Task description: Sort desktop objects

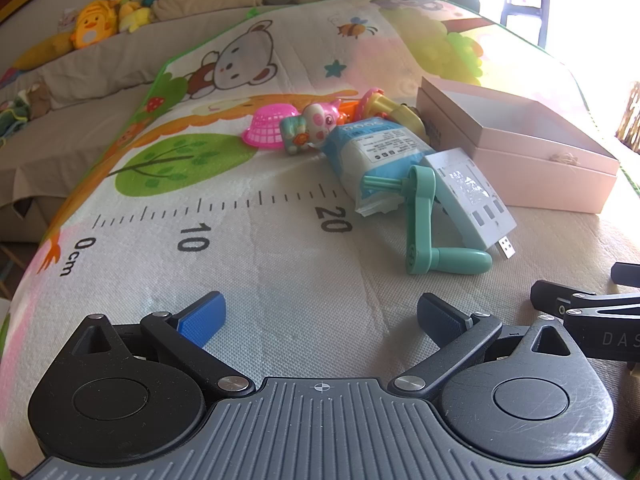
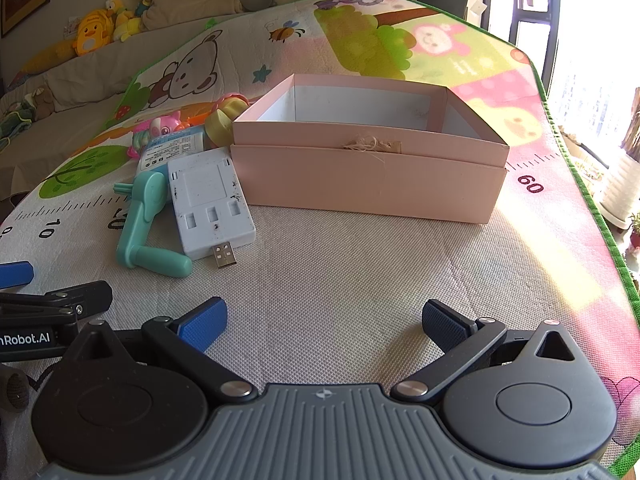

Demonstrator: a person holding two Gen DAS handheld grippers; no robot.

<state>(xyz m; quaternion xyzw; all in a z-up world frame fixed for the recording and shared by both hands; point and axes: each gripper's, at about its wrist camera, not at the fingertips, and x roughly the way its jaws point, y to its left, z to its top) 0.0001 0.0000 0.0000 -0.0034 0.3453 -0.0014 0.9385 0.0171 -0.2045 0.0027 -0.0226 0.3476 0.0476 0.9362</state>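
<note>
A pile of small objects lies on the cartoon play mat point(image 1: 224, 216): a teal crank handle point(image 1: 424, 224), a white USB hub point(image 1: 468, 196), a blue-and-white packet point(image 1: 376, 152), a pink cat figurine point(image 1: 312, 124), a pink toy basket point(image 1: 270, 124) and a yellow-and-pink toy point(image 1: 394, 108). To their right stands an open pink box point(image 2: 368, 172), empty inside. My left gripper point(image 1: 320, 316) is open, near the front, short of the pile. Over bare mat before the box, my right gripper point(image 2: 324, 320) is open too. The handle point(image 2: 140, 232) and hub point(image 2: 208, 200) lie left of it.
Each gripper shows at the other view's edge: the right one point(image 1: 580, 312), the left one point(image 2: 52, 304). The mat's green edge point(image 2: 584, 184) drops off at the right. Behind it runs a sofa with plush toys point(image 1: 96, 24).
</note>
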